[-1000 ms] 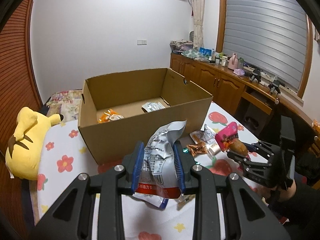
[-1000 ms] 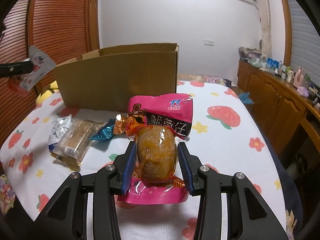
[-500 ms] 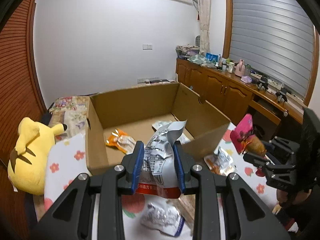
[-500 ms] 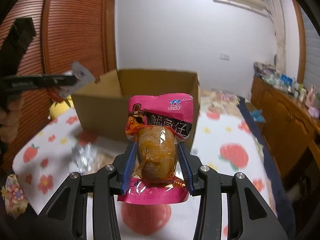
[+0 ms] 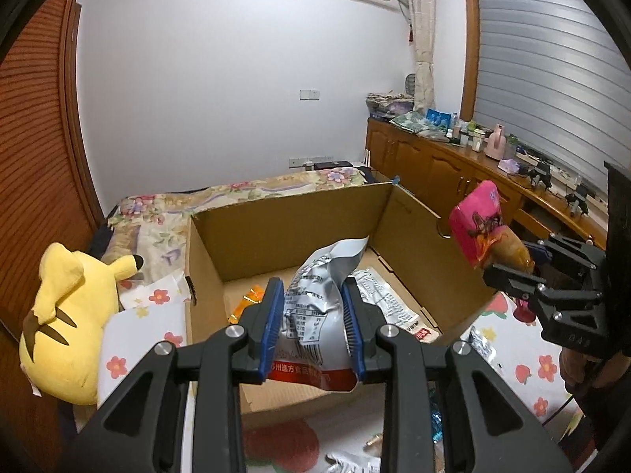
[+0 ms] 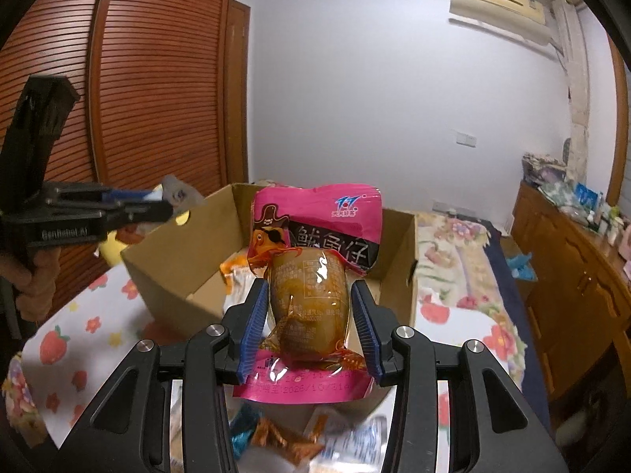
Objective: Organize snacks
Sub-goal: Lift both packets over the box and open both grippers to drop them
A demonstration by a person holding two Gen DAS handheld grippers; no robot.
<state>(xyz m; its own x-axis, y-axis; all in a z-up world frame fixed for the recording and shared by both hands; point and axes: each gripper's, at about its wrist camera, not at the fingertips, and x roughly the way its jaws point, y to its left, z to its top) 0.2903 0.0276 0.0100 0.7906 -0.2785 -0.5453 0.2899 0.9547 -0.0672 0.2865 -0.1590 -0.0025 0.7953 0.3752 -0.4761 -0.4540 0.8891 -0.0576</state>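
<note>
My left gripper point(image 5: 312, 295) is shut on a crinkled silver snack packet point(image 5: 315, 311), held just above the near wall of the open cardboard box point(image 5: 292, 201). Inside the box lie an orange packet point(image 5: 252, 299) and a white packet point(image 5: 388, 303). My right gripper point(image 6: 309, 295) is shut on a pink packet with a brown snack point(image 6: 311, 276), raised in front of the box point(image 6: 165, 264). In the left wrist view the pink packet point(image 5: 475, 216) hangs beside the box's right wall. In the right wrist view the left gripper point(image 6: 157, 203) shows at the left, over the box's corner.
A yellow plush toy point(image 5: 67, 315) lies left of the box. Loose snack packets point(image 6: 284, 441) lie on the flowered cloth point(image 6: 79, 335) below the right gripper. A wooden cabinet point(image 5: 434, 165) with clutter runs along the right wall, and a slatted wardrobe point(image 6: 157, 79) stands on the left.
Both grippers rose and moved toward the box with their packets. The silver packet now hangs over the box's front wall, and the pink packet has lifted off the table beside the box.
</note>
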